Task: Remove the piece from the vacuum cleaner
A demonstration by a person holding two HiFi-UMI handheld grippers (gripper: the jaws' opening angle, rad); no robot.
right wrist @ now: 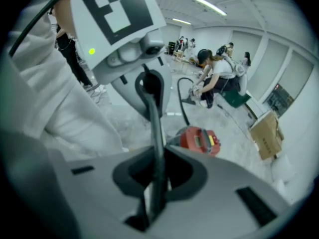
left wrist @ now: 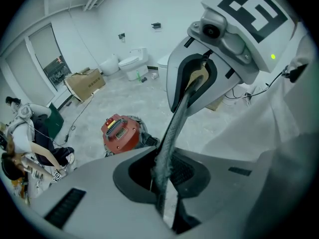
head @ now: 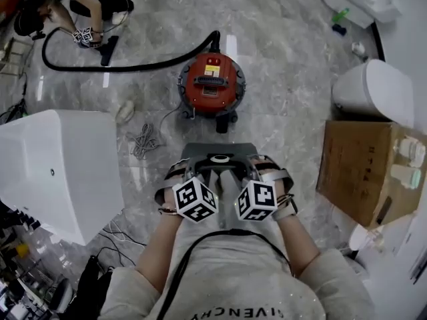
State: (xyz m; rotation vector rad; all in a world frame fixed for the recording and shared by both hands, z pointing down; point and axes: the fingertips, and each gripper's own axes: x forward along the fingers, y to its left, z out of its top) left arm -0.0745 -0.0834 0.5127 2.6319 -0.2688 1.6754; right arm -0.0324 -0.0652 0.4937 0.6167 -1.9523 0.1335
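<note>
Two hand-held grippers, left, right, tight on one thin flat grey piece over round red vacuum cleaner.

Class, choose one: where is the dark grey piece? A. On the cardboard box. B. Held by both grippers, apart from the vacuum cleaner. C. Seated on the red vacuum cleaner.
B: the left gripper and right gripper are shut on the dark grey piece; the red vacuum cleaner stands apart from it.

Bright, even light; gripper views fisheye-warped, vignetted, soft.
</note>
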